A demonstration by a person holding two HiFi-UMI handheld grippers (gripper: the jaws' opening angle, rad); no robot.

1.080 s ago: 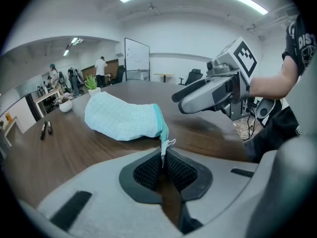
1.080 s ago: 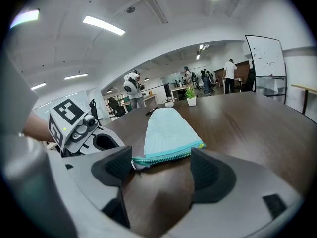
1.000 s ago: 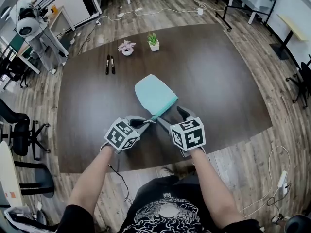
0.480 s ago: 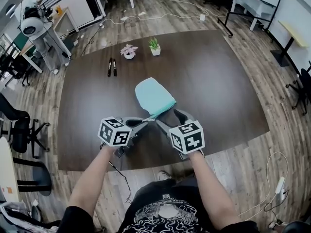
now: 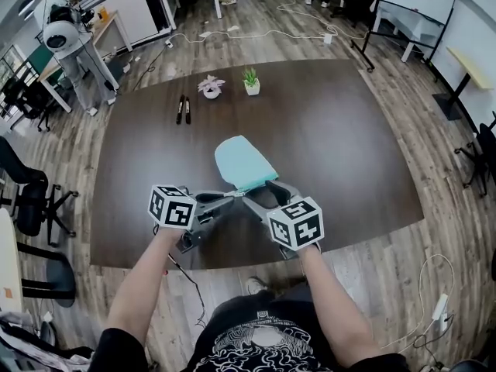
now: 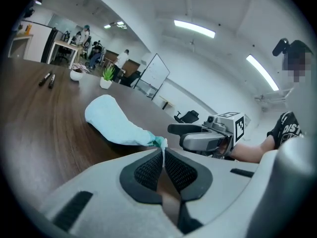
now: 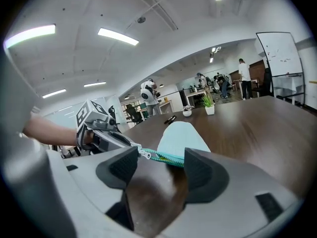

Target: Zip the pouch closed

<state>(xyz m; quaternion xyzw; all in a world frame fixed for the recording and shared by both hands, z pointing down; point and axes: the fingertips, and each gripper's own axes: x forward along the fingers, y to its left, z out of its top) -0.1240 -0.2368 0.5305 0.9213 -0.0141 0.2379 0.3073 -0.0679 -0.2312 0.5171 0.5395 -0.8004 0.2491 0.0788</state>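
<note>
left gripper (image 6: 162, 156) is clamped on the silver zipper pull (image 7: 144, 153) of the light teal fabric pouch (image 5: 242, 163) lying just ahead; right gripper (image 7: 161, 161) jaws, just been closing, sit apart with the zipper end between them, not pinched; dark brown wooden table (image 5: 349, 130), office with plank floor (image 5: 434, 231)

Bright, even overhead strip lights (image 6: 194, 28); strong fisheye bending, dark vignetted corners.

You are facing a dark table (image 5: 349, 130) that is standing on a wood-plank floor (image 5: 434, 231). Two pens (image 5: 183, 108), a pink plant (image 5: 211, 87) and a green plant (image 5: 250, 81) are sitting at its far side. A whiteboard (image 5: 418, 2) is standing far right, and black chairs (image 5: 35, 208) are standing at left. Strip lights (image 6: 194, 29) are glowing on the white ceiling.
</note>
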